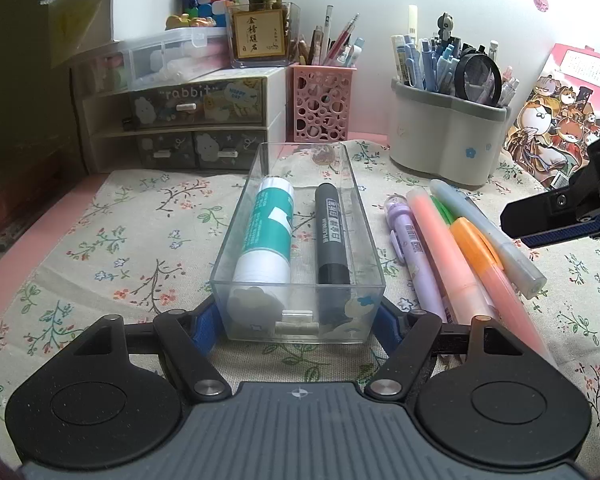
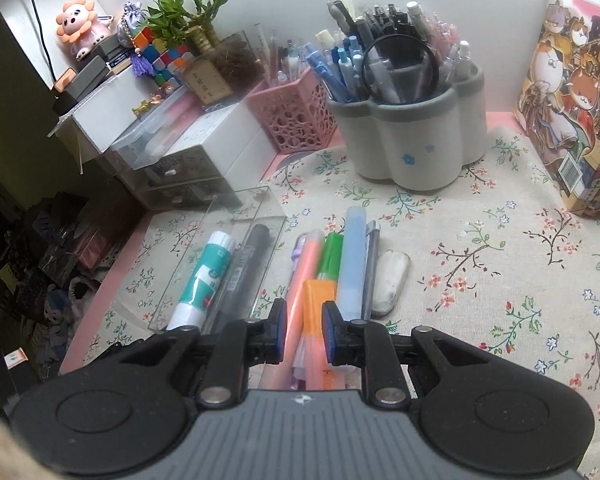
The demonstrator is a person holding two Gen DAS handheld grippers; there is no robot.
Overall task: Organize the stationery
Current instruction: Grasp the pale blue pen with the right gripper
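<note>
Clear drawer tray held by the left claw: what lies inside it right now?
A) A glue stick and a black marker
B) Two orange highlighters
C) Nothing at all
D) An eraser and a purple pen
A: in the left wrist view the clear drawer tray holds a teal-and-white glue stick beside a black marker, while the highlighters lie outside it on the floral cloth.

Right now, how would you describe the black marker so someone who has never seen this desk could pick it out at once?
Start at the clear plastic tray lying on the floral cloth, in front of the pink perforated pen cup. Two things lie lengthwise inside it, side by side. The black marker is the slimmer, dark grey-and-black one on the right with a printed label, beside the fatter green-and-white glue stick.
</note>
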